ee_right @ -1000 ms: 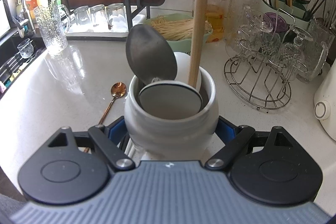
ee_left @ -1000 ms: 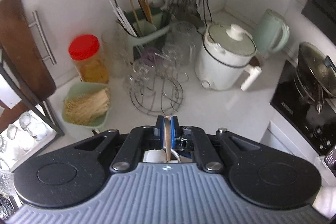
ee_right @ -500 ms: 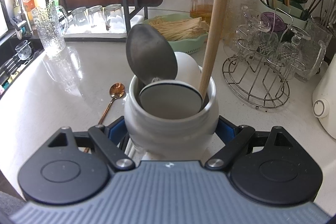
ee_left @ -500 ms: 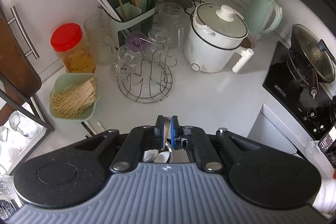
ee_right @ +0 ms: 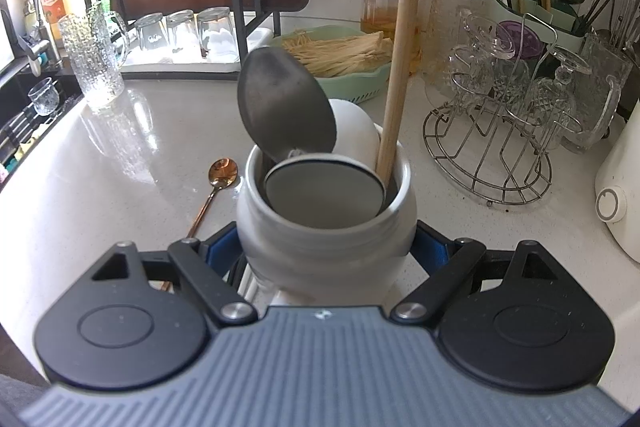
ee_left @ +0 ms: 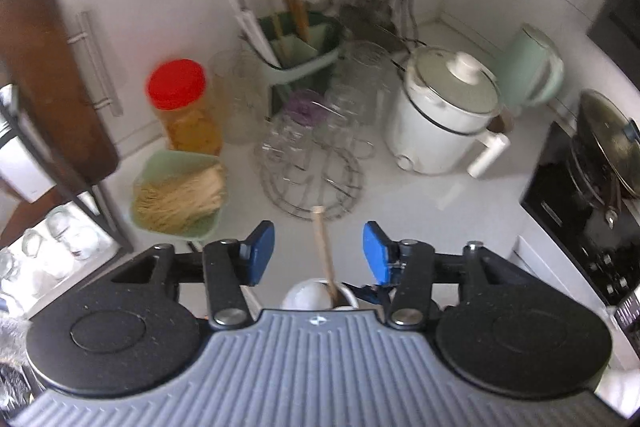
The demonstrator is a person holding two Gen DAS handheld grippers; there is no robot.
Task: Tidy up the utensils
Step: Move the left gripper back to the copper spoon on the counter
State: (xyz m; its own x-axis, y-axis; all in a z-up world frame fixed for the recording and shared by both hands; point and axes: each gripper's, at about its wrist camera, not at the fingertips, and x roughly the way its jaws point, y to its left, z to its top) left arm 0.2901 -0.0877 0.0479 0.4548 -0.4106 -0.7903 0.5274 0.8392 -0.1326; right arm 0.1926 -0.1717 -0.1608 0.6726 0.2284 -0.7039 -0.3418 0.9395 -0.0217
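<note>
The right gripper [ee_right: 326, 243] is clamping the white ceramic jar [ee_right: 324, 223] from both sides, the jar standing upright on the white countertop [ee_right: 100, 179]. The jar is holding 1 wooden handle [ee_right: 400, 39], 1 dark metal spoon [ee_right: 286, 109] and 1 white ladle [ee_right: 354, 135]. The left gripper [ee_left: 319, 253] is hovering above, its jaws having just been opening; the handle's tip [ee_left: 322, 231] is standing free between them, untouched. A copper spoon [ee_right: 218, 179] is lying just beside the jar.
</note>
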